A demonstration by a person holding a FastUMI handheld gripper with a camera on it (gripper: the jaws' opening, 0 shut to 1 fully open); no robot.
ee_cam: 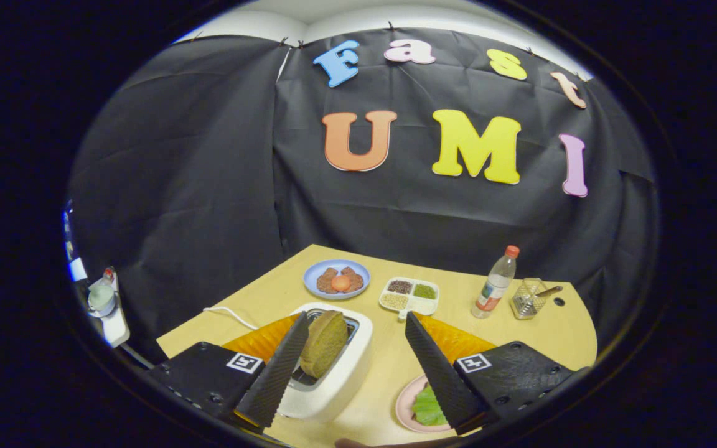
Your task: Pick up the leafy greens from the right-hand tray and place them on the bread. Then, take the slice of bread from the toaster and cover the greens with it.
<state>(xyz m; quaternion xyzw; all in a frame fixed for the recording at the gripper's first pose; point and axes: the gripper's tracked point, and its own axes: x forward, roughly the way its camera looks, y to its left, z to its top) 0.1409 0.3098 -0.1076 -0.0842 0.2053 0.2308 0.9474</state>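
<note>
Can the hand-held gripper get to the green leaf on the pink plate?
Probably yes. The hand-held gripper is open and holds nothing, and the leafy greens lie uncovered on the pink plate, close beside one finger. Nothing sits on top of them.

The gripper-mounted camera is looking forward and down along its spread fingers (296, 354), hovering close above the table (271, 292), facing the booth's black wall (209, 186).
</note>
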